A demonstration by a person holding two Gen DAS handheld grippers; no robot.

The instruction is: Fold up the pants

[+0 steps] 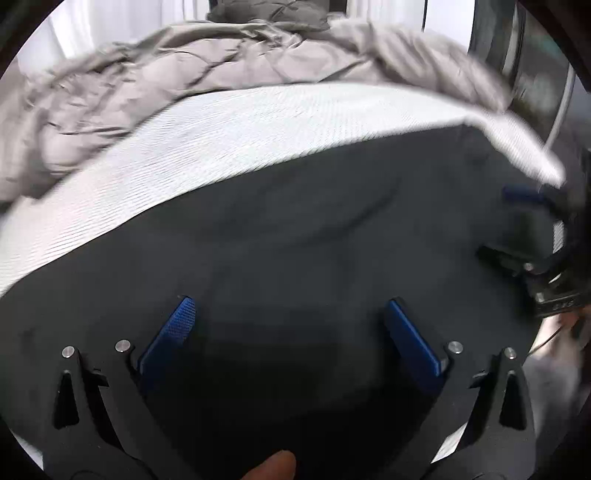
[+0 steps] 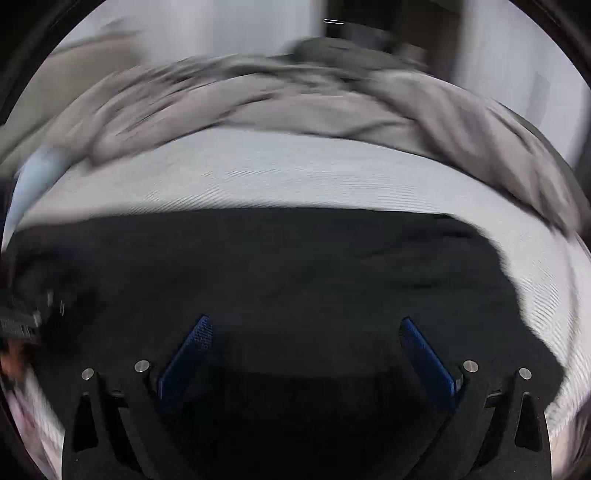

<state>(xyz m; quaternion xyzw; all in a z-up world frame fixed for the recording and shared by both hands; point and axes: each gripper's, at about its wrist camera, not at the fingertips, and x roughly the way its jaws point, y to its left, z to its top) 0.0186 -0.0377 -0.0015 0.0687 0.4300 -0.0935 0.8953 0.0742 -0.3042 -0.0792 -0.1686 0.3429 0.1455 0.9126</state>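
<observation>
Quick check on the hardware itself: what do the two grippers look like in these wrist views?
The left gripper and right gripper look identical: black plastic frames with triangular cut-outs, silver round pins at the joints, and flat blue textured finger pads. The right gripper's black body, with small white markings, shows at the left view's edge.

A bedroom at home: white-sheeted mattress (image 1: 229, 140), rumpled grey duvet (image 1: 155, 74), pillow (image 1: 266, 13).

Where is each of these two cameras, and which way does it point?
Left wrist: on the left gripper, looking forward over dark pants on a white sheet; open jaws, a fingertip and the right gripper show.
Right wrist: on the right gripper, same direction; open jaws.
Shared: pants, sheet, grey duvet.
</observation>
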